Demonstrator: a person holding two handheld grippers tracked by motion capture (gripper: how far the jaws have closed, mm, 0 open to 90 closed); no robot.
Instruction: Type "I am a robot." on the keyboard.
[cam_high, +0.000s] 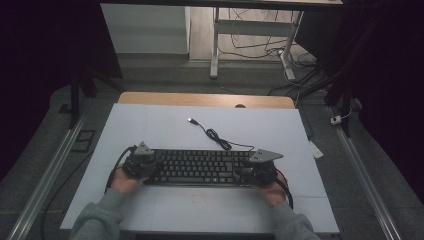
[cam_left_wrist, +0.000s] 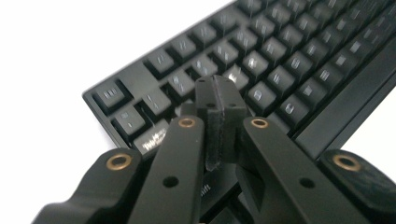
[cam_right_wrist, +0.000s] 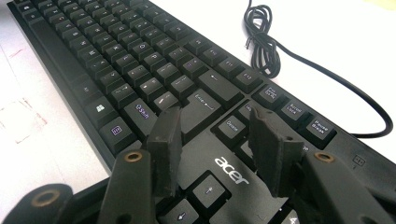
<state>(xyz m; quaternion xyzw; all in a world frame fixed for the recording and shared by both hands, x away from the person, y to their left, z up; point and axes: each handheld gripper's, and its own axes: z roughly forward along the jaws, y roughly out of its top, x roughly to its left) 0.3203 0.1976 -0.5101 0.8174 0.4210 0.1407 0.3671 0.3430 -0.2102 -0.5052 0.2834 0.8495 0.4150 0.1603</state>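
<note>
Keyboard (cam_high: 200, 167) flat mid-mat (cam_high: 150, 125), long axis left-right between both hands: left gripper (cam_left_wrist: 219, 100) pressed together over its left-end keys, right gripper (cam_right_wrist: 212, 135) parted above the arrow-key end.

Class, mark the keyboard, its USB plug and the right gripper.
keyboard (cam_high: 200, 167): high view, middle key rows.
USB plug (cam_high: 191, 120): high view, free cable end.
right gripper (cam_right_wrist: 215, 140): right gripper view, gap between open jaws.
</note>
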